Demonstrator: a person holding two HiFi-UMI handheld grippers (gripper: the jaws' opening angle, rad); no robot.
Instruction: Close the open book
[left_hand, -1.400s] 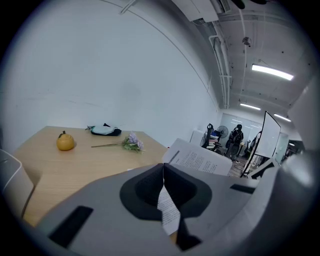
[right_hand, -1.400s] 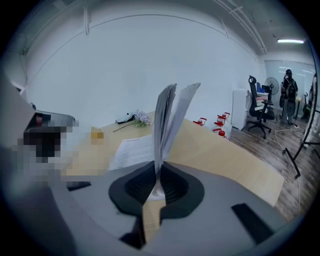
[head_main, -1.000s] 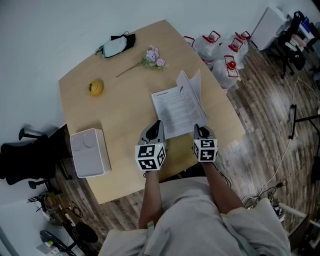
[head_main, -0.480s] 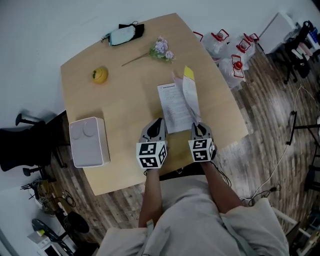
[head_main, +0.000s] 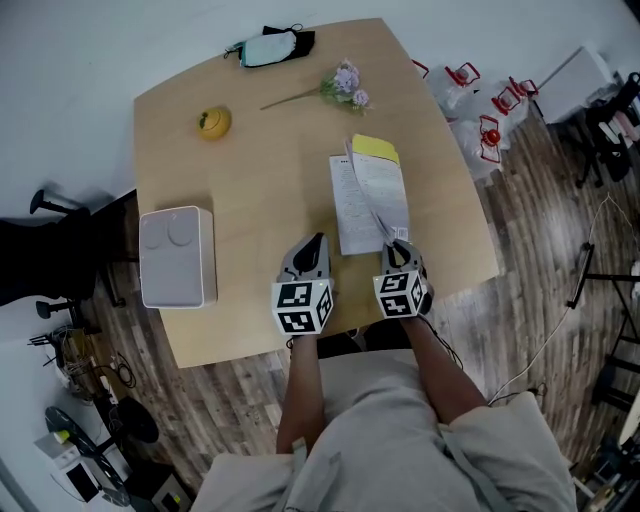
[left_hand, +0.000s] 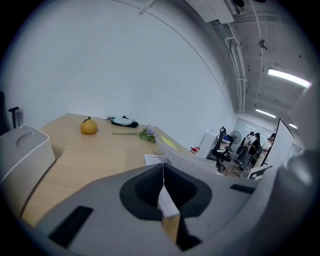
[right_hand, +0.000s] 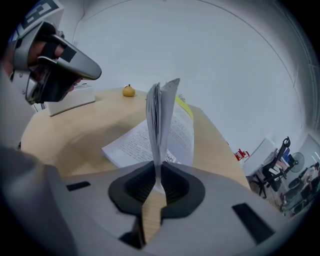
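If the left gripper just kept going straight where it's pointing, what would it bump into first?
Most likely the open book: the left gripper, shut, points slightly down at the near corner of its flat left page. Depth is unclear, so it might graze the table first.

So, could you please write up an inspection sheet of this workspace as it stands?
Surface: light wooden table.
Job's things: book open, a sheaf of pages raised; yellow cover shows at its far end.
Clutter: yellow fruit, flower sprig, face mask, white box.
Grippers: left gripper shut at the book's near left corner; whether it pinches a page cannot be told. Right gripper shut on the raised pages, held upright; its jaws have just opened a little.
Cables: thin cable on the floor to the right.
Surroundings: wood-pattern floor, white bags with red handles, black chair.
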